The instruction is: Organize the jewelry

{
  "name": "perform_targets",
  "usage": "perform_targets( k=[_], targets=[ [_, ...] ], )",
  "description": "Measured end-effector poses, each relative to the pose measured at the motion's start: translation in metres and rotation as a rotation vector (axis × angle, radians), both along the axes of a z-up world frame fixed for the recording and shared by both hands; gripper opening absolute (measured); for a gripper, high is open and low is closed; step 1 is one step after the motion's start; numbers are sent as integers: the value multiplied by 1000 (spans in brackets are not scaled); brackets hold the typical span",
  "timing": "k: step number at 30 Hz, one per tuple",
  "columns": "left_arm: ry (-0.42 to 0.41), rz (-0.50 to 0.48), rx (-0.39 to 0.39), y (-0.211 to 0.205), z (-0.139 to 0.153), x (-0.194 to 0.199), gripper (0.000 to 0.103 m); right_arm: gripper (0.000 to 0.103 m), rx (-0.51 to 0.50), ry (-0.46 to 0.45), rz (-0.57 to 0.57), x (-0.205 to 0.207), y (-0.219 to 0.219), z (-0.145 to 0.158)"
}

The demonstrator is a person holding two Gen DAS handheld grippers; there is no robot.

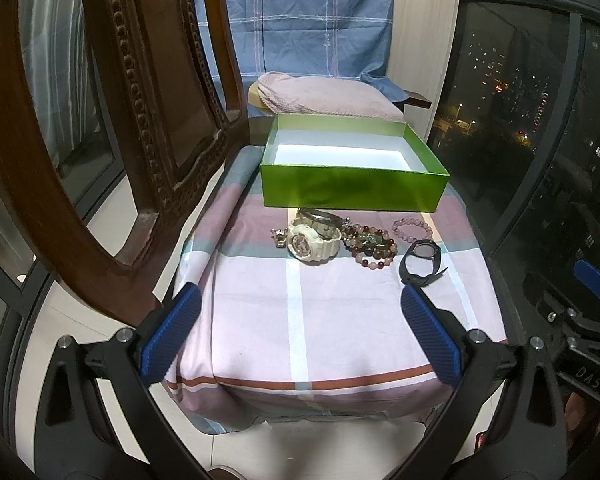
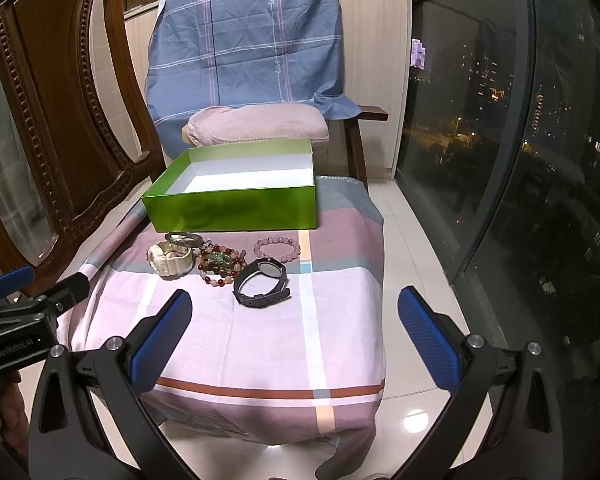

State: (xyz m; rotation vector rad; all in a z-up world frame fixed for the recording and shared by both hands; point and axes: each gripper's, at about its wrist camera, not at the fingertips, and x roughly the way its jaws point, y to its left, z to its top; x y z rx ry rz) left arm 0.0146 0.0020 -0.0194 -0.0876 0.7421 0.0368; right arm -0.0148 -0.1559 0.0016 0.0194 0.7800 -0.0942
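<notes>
A surface draped in a pink, mauve and grey checked cloth [image 2: 268,340] is seen; on it an open green box [image 2: 236,200] is set, with a cream watch [image 2: 170,260], beaded bracelets [image 2: 220,264], a pink bracelet [image 2: 277,249] and a black watch [image 2: 262,282] laid before it

The box [image 2: 236,208] looks like glossy green card outside, matt white within. Beneath it lies soft, matt checked cloth [image 2: 260,340]. The cream watch [image 1: 314,242] seems smooth matt plastic, the black watch [image 2: 262,280] matt rubbery, the beaded bracelets [image 2: 220,264] polished and shiny. The chair [image 1: 112,120] is carved, varnished wood. Claw pads [image 1: 172,336] are ribbed blue plastic.
</notes>
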Motion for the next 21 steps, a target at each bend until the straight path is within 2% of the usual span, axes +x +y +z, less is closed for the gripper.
perform_targets(
  k=[11, 16, 19, 21],
  targets=[
    [33, -3, -5, 4, -22, 15, 99, 100, -17, 56, -7, 17, -3, -34],
    [53, -9, -12, 10, -43, 28, 99, 100, 19, 106, 5, 32, -7, -57],
    [82, -4, -19, 14, -56, 41, 99, 100, 28, 97, 15, 38, -6, -68],
    [82, -6, -33, 15, -57, 46, 99, 100, 41, 138, 24, 46, -6, -81]
  ],
)
